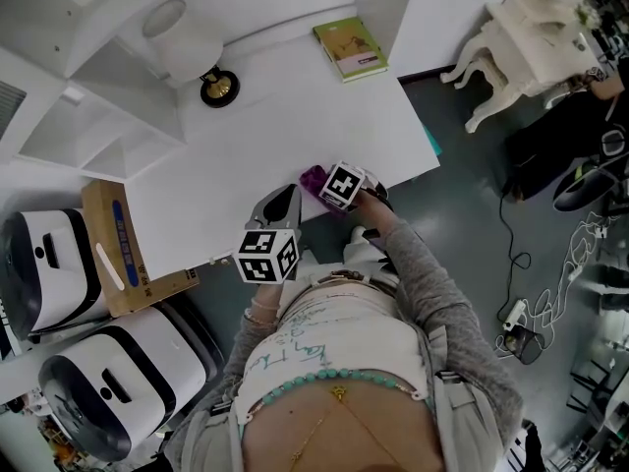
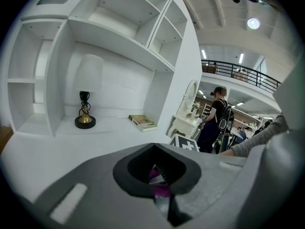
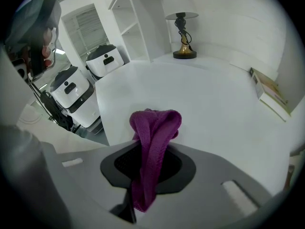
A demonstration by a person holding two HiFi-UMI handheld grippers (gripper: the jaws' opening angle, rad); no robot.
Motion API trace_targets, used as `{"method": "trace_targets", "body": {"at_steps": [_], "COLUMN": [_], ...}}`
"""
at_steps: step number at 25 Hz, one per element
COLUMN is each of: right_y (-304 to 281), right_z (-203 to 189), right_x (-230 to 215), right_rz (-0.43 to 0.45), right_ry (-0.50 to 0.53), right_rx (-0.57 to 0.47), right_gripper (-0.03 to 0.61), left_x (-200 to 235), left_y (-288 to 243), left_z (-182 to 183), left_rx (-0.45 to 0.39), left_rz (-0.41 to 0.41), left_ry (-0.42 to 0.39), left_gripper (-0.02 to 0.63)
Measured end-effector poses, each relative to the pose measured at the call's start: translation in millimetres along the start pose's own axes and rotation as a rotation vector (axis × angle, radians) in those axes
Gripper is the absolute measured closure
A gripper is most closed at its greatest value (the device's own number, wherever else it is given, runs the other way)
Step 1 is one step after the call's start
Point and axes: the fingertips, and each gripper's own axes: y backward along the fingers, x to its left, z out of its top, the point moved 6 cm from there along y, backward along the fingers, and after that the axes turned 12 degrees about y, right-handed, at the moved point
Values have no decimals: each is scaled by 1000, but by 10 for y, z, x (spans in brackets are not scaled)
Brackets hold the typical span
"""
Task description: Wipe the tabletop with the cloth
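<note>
The right tongs (image 3: 145, 173) are clamped on the purple cloth (image 3: 155, 128), which bunches up above them and trails down through the slit. In the head view the cloth (image 1: 313, 178) sits at the near edge of the white table (image 1: 295, 116), just in front of the person's body. The left tongs (image 1: 287, 197) lie right beside it. In the left gripper view they are nearly pressed together, with a scrap of the purple cloth caught in the gap.

A lamp (image 1: 218, 87) with a gold and black base stands far back on the table, and a green book (image 1: 351, 47) lies well off in the far right corner. Open white shelves (image 2: 119, 27) rise behind them. Left of the table are a cardboard box (image 1: 123, 254) and two rounded white machines (image 1: 118, 372). On the grey floor to the right, cables (image 1: 550, 293) lie tangled near a white carved dresser (image 1: 521, 37).
</note>
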Motion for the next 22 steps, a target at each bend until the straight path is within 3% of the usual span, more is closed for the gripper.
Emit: {"method": "trace_targets", "body": {"at_steps": [22], "right_y": [248], "right_z": [-396], "right_x": [-338], "right_rz": [-33], "right_ry": [-14], "right_rx": [17], "right_gripper": [493], "left_x": [-134], "left_y": [-146], "left_z": [-5], "left_rx": [-2], "left_rz": [14], "left_ry": [11], "left_gripper": [614]}}
